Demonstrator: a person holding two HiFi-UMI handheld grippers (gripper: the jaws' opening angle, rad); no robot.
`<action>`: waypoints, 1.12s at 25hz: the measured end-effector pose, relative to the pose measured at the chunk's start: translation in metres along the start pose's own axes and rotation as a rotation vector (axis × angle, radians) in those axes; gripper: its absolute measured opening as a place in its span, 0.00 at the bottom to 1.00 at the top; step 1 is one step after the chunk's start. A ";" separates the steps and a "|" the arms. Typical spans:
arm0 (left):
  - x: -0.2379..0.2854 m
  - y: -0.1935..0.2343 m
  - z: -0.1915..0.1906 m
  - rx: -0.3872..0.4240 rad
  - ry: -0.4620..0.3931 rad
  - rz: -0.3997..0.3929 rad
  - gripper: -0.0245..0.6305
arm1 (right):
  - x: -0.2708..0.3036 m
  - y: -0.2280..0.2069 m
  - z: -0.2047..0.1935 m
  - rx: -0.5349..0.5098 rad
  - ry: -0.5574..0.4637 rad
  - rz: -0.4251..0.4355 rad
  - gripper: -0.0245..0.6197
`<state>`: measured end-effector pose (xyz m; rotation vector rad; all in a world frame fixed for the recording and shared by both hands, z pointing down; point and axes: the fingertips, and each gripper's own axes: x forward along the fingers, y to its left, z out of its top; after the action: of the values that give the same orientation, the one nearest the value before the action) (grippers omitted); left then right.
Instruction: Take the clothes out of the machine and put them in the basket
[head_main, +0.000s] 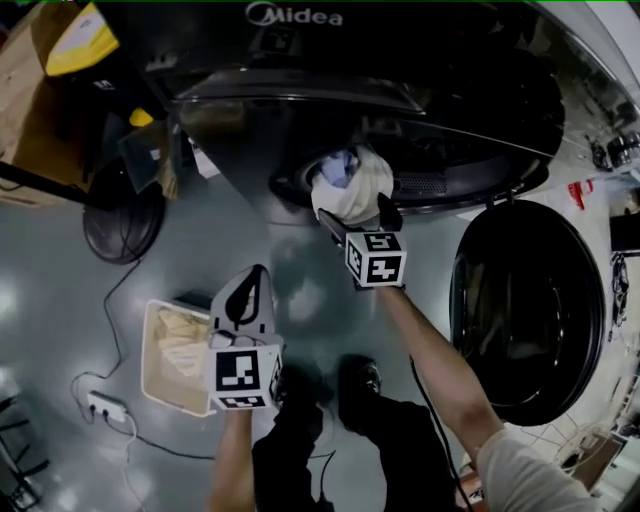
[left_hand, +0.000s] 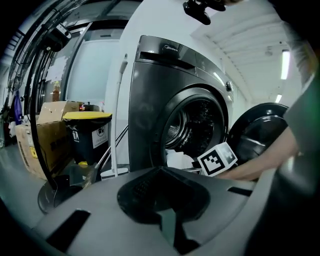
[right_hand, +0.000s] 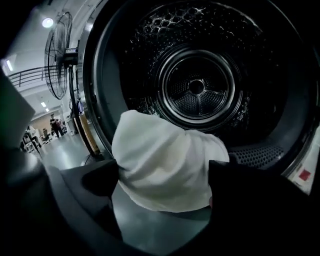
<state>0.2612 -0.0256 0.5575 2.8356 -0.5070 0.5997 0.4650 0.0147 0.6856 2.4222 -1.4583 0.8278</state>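
Observation:
A white cloth (head_main: 352, 190) (right_hand: 165, 165) lies bunched at the lip of the washing machine's drum (right_hand: 197, 90), with a bluish piece behind it. My right gripper (head_main: 358, 215) (right_hand: 162, 175) reaches into the doorway. Its jaws stand wide, one on each side of the white cloth, which fills the gap between them. My left gripper (head_main: 255, 275) (left_hand: 160, 172) hangs shut and empty above the floor, beside the basket (head_main: 152, 350). A beige cloth (head_main: 185, 345) lies in the basket. In the left gripper view the machine (left_hand: 155, 100) stands ahead with the cloth (left_hand: 179, 160) in its opening.
The round machine door (head_main: 530, 310) hangs open to the right. A fan's base (head_main: 122, 215) and a power strip (head_main: 105, 405) with cables sit left of the basket. A cardboard box (left_hand: 45, 135) and a yellow-lidded black bin (left_hand: 90, 132) stand left of the machine. The person's shoes (head_main: 360, 380) are below.

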 end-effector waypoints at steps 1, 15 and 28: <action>0.004 0.003 0.000 0.001 -0.004 -0.001 0.06 | 0.007 0.000 -0.004 -0.001 0.008 0.011 0.88; 0.005 0.020 0.000 -0.038 -0.014 0.009 0.06 | 0.009 0.018 -0.011 -0.162 0.087 0.032 0.41; -0.069 -0.005 0.046 -0.084 0.014 0.025 0.06 | -0.096 0.043 0.047 -0.111 0.085 0.062 0.32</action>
<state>0.2203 -0.0135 0.4869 2.7481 -0.5526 0.5887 0.4110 0.0453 0.5885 2.2443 -1.5118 0.8293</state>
